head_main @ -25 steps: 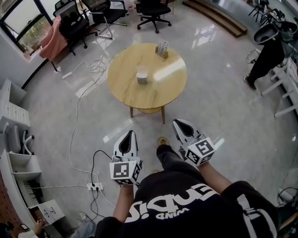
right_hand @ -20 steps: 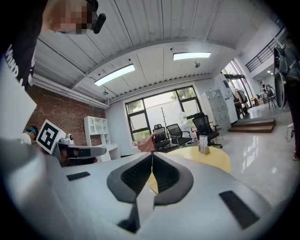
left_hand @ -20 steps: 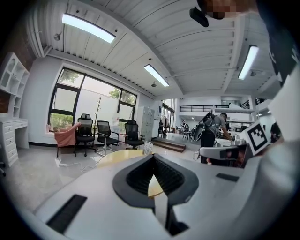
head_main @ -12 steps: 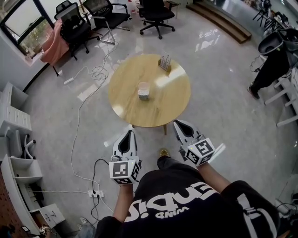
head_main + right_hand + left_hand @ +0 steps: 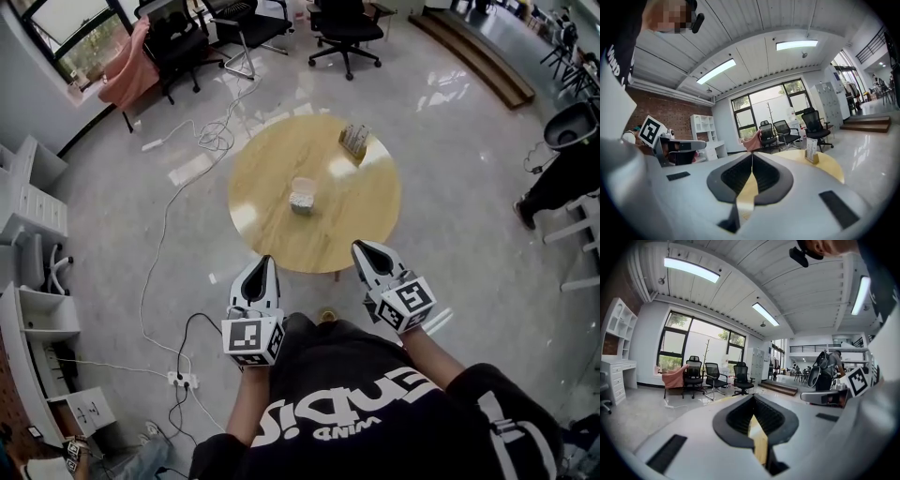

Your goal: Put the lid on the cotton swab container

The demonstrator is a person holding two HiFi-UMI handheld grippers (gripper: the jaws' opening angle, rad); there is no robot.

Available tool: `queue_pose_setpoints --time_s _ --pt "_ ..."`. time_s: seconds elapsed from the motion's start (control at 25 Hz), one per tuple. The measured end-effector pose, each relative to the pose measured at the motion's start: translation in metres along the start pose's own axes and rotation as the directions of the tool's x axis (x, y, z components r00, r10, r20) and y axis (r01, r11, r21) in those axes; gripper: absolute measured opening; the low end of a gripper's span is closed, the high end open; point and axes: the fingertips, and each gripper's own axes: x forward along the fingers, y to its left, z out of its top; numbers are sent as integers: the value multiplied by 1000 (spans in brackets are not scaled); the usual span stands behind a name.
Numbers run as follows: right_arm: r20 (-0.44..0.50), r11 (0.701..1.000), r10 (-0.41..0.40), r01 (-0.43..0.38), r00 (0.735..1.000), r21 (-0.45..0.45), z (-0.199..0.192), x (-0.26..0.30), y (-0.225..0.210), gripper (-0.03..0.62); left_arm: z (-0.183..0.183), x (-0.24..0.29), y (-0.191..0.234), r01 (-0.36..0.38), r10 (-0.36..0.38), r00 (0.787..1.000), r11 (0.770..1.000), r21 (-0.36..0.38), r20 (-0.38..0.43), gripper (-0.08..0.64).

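Observation:
A small clear cotton swab container point(image 5: 302, 197) stands near the middle of a round wooden table point(image 5: 366, 225); whether its lid is on is too small to tell. My left gripper point(image 5: 263, 263) and right gripper point(image 5: 360, 249) hover shut and empty just short of the table's near edge, pointing toward it. In the left gripper view the jaws meet at the tip of the left gripper point(image 5: 753, 401), with only the table top showing beyond. In the right gripper view the right gripper point(image 5: 752, 157) is likewise shut.
A small card holder point(image 5: 353, 139) stands at the table's far right, also seen as a card holder point(image 5: 812, 151). Office chairs point(image 5: 347, 28) and a chair draped in pink cloth point(image 5: 131, 70) stand behind. Cables and a power strip point(image 5: 181, 380) lie on the floor at left. White shelving point(image 5: 33, 281) lines the left wall.
The table has come closer in the head view and now lies just ahead of both grippers. Both grippers stay shut and side by side.

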Motion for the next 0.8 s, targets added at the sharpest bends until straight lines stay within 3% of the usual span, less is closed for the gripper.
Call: queue_pose_setpoints --time_s 0.28,0.8 --pt "-16 1000 22 -22 1000 6 0 43 -8 3 4 26 32 -24 24 1000 1000 -15 -13 11" --pt "-1 1000 -19 19 1000 -13 16 111 -39 3 20 106 70 84 -84 996 996 0 -38 11"
